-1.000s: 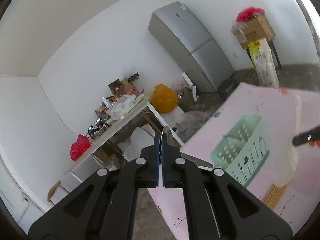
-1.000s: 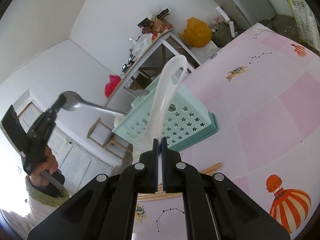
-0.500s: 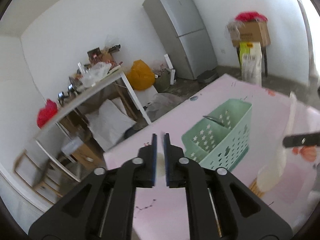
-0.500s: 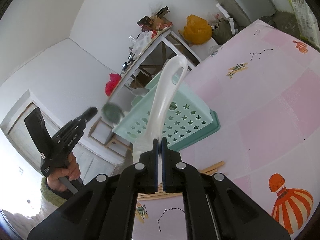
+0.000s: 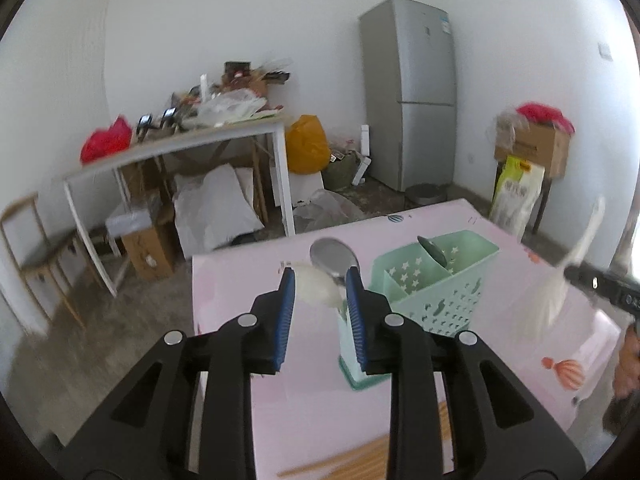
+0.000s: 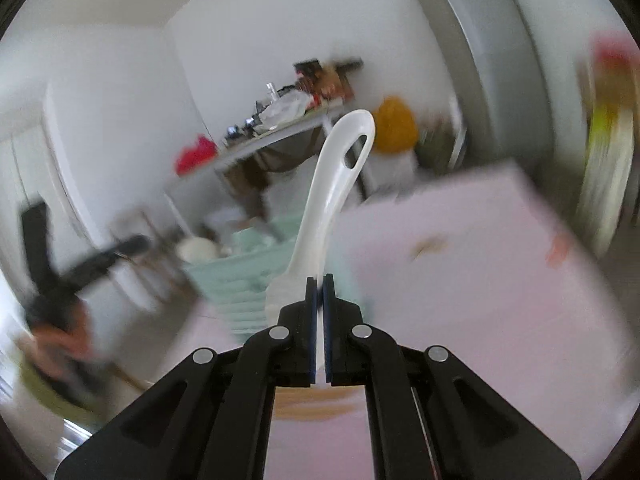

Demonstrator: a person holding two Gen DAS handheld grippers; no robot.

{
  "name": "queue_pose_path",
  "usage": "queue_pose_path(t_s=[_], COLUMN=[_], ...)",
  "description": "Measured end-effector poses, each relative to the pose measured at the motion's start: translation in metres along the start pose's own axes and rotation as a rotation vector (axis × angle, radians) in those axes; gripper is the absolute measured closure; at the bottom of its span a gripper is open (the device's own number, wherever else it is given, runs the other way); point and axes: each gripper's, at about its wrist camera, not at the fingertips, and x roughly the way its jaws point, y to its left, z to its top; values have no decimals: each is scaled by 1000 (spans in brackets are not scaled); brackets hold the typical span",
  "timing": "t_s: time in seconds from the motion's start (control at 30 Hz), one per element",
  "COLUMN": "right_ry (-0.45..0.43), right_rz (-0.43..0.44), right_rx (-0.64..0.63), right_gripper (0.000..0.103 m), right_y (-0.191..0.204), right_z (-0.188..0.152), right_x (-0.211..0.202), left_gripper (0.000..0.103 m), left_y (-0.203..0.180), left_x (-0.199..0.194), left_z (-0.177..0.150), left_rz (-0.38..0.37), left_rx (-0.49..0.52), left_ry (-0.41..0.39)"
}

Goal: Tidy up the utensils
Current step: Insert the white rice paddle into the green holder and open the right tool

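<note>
My left gripper (image 5: 320, 276) hovers over the near end compartment of the mint-green basket (image 5: 436, 288), and its jaws are opening. A metal spoon (image 5: 332, 258) stands bowl-up between the fingers, handle down into that compartment, and the pads do not press it. A white spoon (image 5: 316, 290) rests in the same compartment. A dark spoon (image 5: 432, 250) leans in the far compartment. My right gripper (image 6: 320, 280) is shut on a white rice paddle (image 6: 340, 184), handle end up, above the blurred basket (image 6: 244, 272). The paddle (image 5: 560, 292) also shows at the right of the left wrist view.
The basket stands on a pink table (image 5: 500, 320) whose far edge drops to the floor. Wooden chopsticks (image 5: 360, 456) lie near the front edge. A cluttered white table (image 5: 180, 148), a chair (image 5: 36, 248) and a fridge (image 5: 412, 92) stand behind.
My left gripper has rolled upright and sunk toward the basket; its shut jaws have parted around the metal spoon. My right gripper has risen and rolled with the paddle, blurring its view.
</note>
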Motion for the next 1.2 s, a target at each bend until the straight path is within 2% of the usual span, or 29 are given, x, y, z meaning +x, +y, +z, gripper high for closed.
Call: queue_pose_path(t_s=[0.1,0.13,0.2,0.3,0.33,0.47,0.6,0.8,0.9,1.2], right_ry=[-40,-52,-71,-123,-137,-128,-116,-94,-53,119], right_rz=[-200,-296,-410,-618,-686,-797,-849,-911,-941,-1003], right_rx=[-352,-512,-715,-1134,-1311,-1764,-2045,-2321,-2512,-2843], right_gripper=[100,100,100,100,100,100,100,100,100,100], right_y=[25,36,47,59,58,43,26,27,25,32], right_z=[18,21,22,5,-7,-37,-45,-45,-51,-59], right_x=[-3,1,10,38,54,98,126,149,157,174], left_gripper=[78,78,78,78,78,78,78,78,78,78], left_y=[4,6,8,11,12,16,24,38,42,51], left_x=[-6,-8,-12,-15,-16,-18,-21,-23,-23,-27], left_z=[-15,-21,-31,-39,-43,-50,-56,-65,-66,-73], left_rz=[3,7,-3,-7,-5,-15,-16,-14,-16,-25], left_rx=[-35,-48,-75,-93,-96,-117,-142,-179,-190,-227], left_ry=[8,8,12,16,17,11,2,-1,-3,-16])
